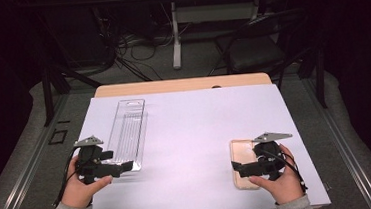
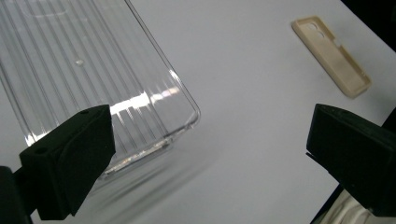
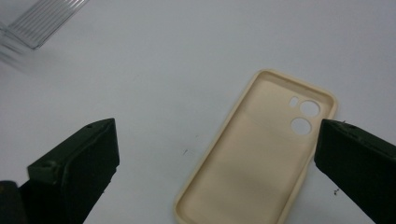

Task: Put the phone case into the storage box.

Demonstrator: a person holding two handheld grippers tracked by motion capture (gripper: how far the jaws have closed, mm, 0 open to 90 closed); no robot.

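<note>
**High view: two open grippers, a clear tray and a phone case on the bench**

High view shows a person's two hands at the near edge of the bench (image 1: 190, 129), which is covered by a white sheet. The left gripper (image 1: 128, 166) sits at the near left, its tips at the near end of a long clear plastic tray (image 1: 129, 131) that lies lengthwise, running away from the person. The right gripper (image 1: 237, 168) is at the near right, above a beige phone case (image 1: 241, 152) that lies flat on the sheet, well apart from the tray.

Left gripper view has the jaws spread wide. The tray (image 2: 88, 74), ribbed and see-through with a rounded corner, lies just behind the left-hand jaw; whether that jaw touches it cannot be told. The phone case (image 2: 332, 56) shows far off at the upper right of that view, on the white sheet.

Right gripper view also has the jaws wide apart, holding nothing. The phone case (image 3: 261, 154) lies between them, nearer the right-hand jaw, with its hollow inside facing up and its round camera holes at the far end. The gripper is above the case and not closed on it. A corner of the tray (image 3: 42, 18) shows at the upper left.
</note>
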